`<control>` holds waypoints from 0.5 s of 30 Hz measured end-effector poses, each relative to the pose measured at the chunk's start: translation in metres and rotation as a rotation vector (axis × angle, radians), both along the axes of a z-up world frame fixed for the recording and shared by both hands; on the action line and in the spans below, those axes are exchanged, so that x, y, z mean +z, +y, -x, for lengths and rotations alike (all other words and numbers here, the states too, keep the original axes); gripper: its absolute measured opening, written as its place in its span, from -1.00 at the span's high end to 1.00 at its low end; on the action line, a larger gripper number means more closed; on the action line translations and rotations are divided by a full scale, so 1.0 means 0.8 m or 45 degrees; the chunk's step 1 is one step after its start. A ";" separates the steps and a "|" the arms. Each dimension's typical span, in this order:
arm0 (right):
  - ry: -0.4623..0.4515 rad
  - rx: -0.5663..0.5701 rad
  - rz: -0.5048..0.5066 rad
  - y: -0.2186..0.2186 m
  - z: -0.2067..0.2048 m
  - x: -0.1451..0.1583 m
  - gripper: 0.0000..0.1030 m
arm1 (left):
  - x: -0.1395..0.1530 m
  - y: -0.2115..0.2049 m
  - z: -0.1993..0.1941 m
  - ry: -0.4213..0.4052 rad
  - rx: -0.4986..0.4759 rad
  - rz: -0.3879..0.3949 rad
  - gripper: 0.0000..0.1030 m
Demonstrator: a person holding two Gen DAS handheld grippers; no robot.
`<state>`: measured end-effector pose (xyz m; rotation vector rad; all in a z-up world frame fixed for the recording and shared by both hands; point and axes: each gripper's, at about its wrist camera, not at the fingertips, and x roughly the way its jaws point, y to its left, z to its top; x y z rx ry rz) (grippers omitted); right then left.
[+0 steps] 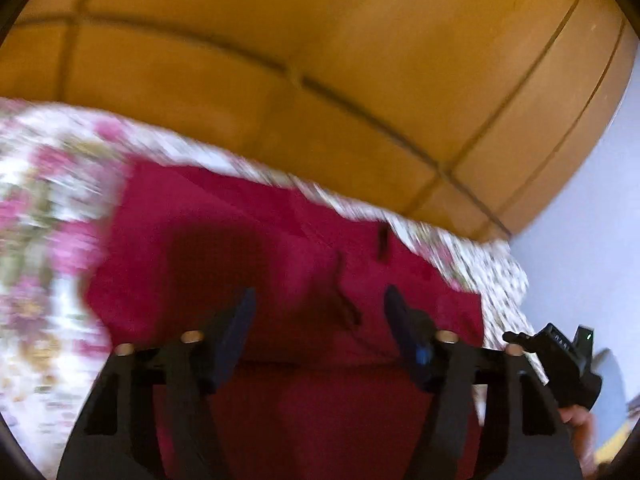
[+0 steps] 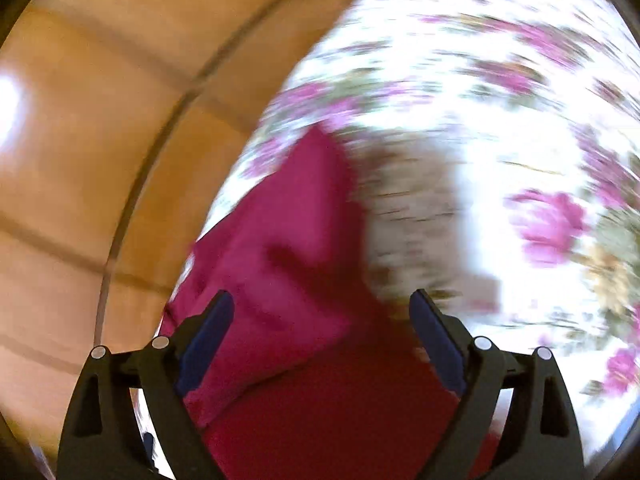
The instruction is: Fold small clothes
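Note:
A dark red garment (image 1: 280, 260) lies spread on a floral bedsheet (image 1: 44, 208). It also shows in the right wrist view (image 2: 288, 240), partly folded with a raised edge. My left gripper (image 1: 320, 300) is open above the garment's middle, nothing between its blue pads. My right gripper (image 2: 322, 304) is open over the garment's right edge, also empty. The right gripper's body shows at the lower right of the left wrist view (image 1: 560, 356). Both views are motion-blurred.
A brown wooden headboard (image 1: 320, 60) stands behind the bed, also seen in the right wrist view (image 2: 100, 140). A pale blue wall (image 1: 592, 220) is at the right. The floral sheet (image 2: 500, 120) stretches away to the right of the garment.

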<state>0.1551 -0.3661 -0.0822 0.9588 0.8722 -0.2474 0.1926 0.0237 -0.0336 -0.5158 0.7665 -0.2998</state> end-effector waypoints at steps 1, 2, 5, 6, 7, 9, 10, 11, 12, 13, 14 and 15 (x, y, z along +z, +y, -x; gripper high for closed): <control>0.008 -0.026 -0.035 -0.012 0.006 -0.003 -0.73 | -0.005 -0.013 -0.016 0.039 -0.029 -0.009 -0.07; 0.006 -0.041 -0.050 -0.023 0.013 -0.003 -0.73 | -0.014 -0.029 -0.035 0.095 -0.076 -0.028 -0.06; 0.004 -0.048 -0.024 -0.042 0.022 0.002 -0.73 | -0.044 -0.063 -0.077 0.246 -0.115 -0.108 0.09; 0.008 -0.048 -0.016 -0.049 0.025 0.003 -0.73 | -0.051 -0.069 -0.085 0.272 -0.110 -0.126 0.09; 0.012 -0.055 -0.007 -0.056 0.028 0.003 -0.73 | -0.055 -0.073 -0.089 0.274 -0.096 -0.132 0.09; 0.024 -0.071 0.003 -0.066 0.035 0.005 -0.73 | -0.053 -0.084 -0.094 0.232 -0.122 -0.148 0.20; 0.036 -0.089 0.005 -0.069 0.033 0.000 -0.73 | -0.052 -0.089 -0.096 0.224 -0.146 -0.159 0.44; 0.047 -0.105 0.002 -0.075 0.031 -0.003 -0.73 | -0.050 -0.095 -0.098 0.236 -0.168 -0.162 0.85; 0.058 -0.120 -0.006 -0.080 0.035 -0.007 -0.73 | -0.045 -0.098 -0.099 0.234 -0.178 -0.141 0.87; 0.067 -0.129 -0.011 -0.082 0.034 -0.010 -0.73 | -0.035 -0.094 -0.096 0.197 -0.185 -0.091 0.87; 0.072 -0.132 -0.011 -0.083 0.035 -0.012 -0.73 | -0.026 -0.087 -0.092 0.153 -0.183 -0.056 0.87; 0.078 -0.131 -0.009 -0.084 0.036 -0.014 -0.73 | -0.005 -0.077 -0.088 0.077 -0.167 0.000 0.87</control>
